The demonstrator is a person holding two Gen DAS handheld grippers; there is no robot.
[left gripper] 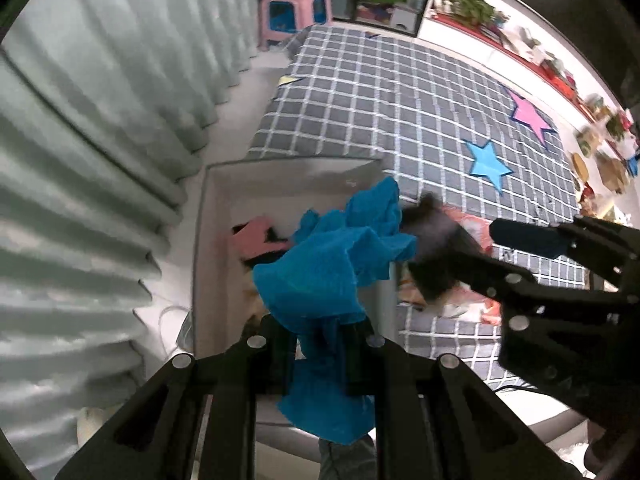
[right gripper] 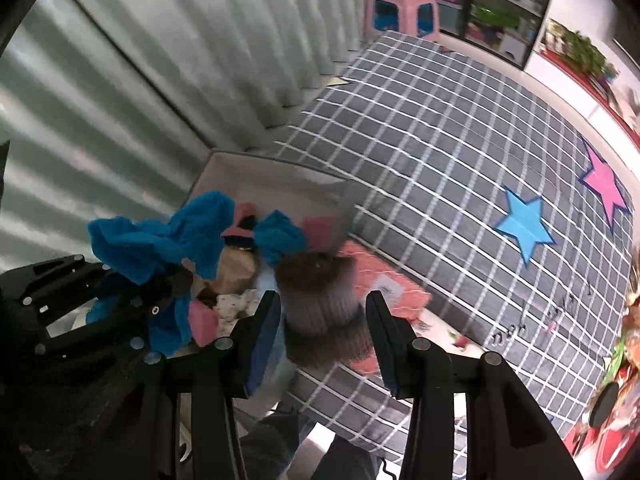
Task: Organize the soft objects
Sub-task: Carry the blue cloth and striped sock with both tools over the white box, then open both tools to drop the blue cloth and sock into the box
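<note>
Blue cloth (left gripper: pixel 320 276) hangs clamped in the left gripper (left gripper: pixel 320 344) above the white bin (left gripper: pixel 280 176), which already holds pink and patterned soft pieces, while the right gripper (right gripper: pixel 322 320), jaws apart, frames a blurred grey-brown knit item (right gripper: pixel 320 296) beside the checked bed (right gripper: pixel 460 152), seemingly not yet stowed.

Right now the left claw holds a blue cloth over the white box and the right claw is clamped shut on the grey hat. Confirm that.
Not quite. The left claw holds the blue cloth over the white box, but the right wrist view shows the right claw open around the grey hat.
</note>
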